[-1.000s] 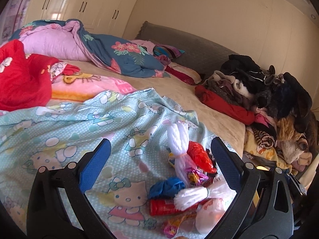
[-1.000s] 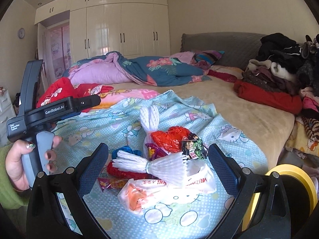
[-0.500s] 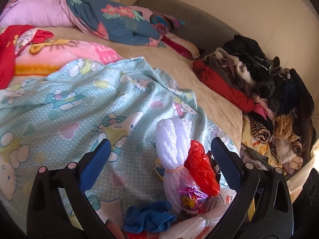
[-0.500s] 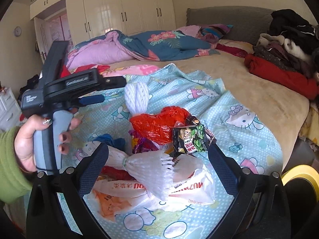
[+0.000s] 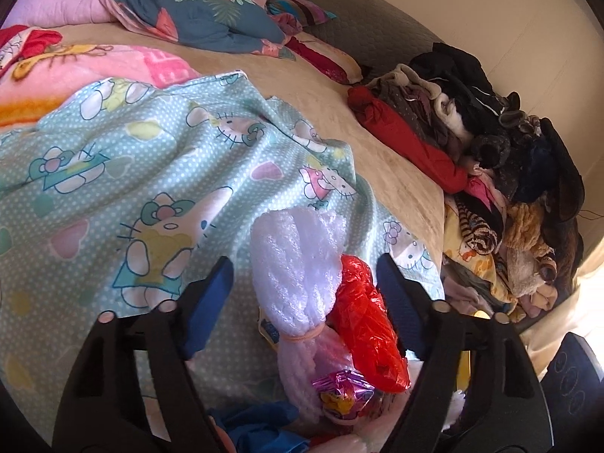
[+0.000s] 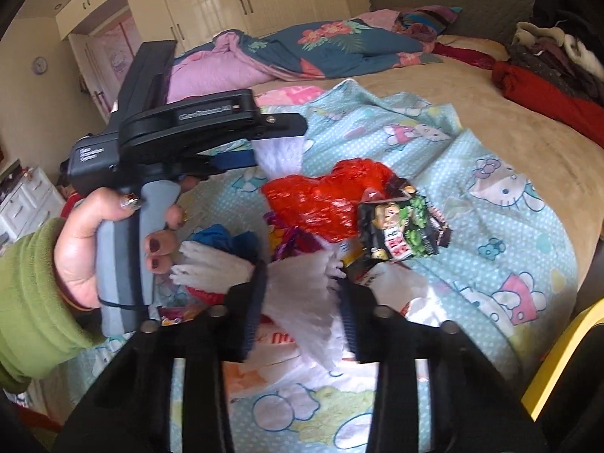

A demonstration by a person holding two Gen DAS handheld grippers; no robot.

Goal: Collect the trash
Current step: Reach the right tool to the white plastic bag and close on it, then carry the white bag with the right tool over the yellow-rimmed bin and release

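Observation:
A heap of trash lies on a teal cartoon-print sheet (image 5: 158, 166) on the bed. My left gripper (image 5: 305, 287) is open, its fingers either side of an upright white foam net (image 5: 298, 268) and a red plastic bag (image 5: 362, 324). My right gripper (image 6: 300, 302) has narrowed around a second white foam net (image 6: 298, 287) lying flat; its pads sit close on both sides. A black snack wrapper (image 6: 404, 226), the red bag (image 6: 321, 200), a blue crumpled piece (image 6: 226, 238) and a white printed bag (image 6: 400, 294) lie around it. The left gripper's body (image 6: 181, 132) shows in the right wrist view.
A pile of clothes (image 5: 490, 151) covers the bed's right side. A floral duvet (image 5: 196, 11) and a pink blanket (image 5: 75, 71) lie at the back. A yellow-rimmed bin (image 6: 558, 343) stands at the bed's right edge. Wardrobes (image 6: 234, 0) line the far wall.
Both grippers moved forward and down onto the heap. The right gripper's fingers closed in from wide open around the flat foam net. The left gripper came around the upright net.

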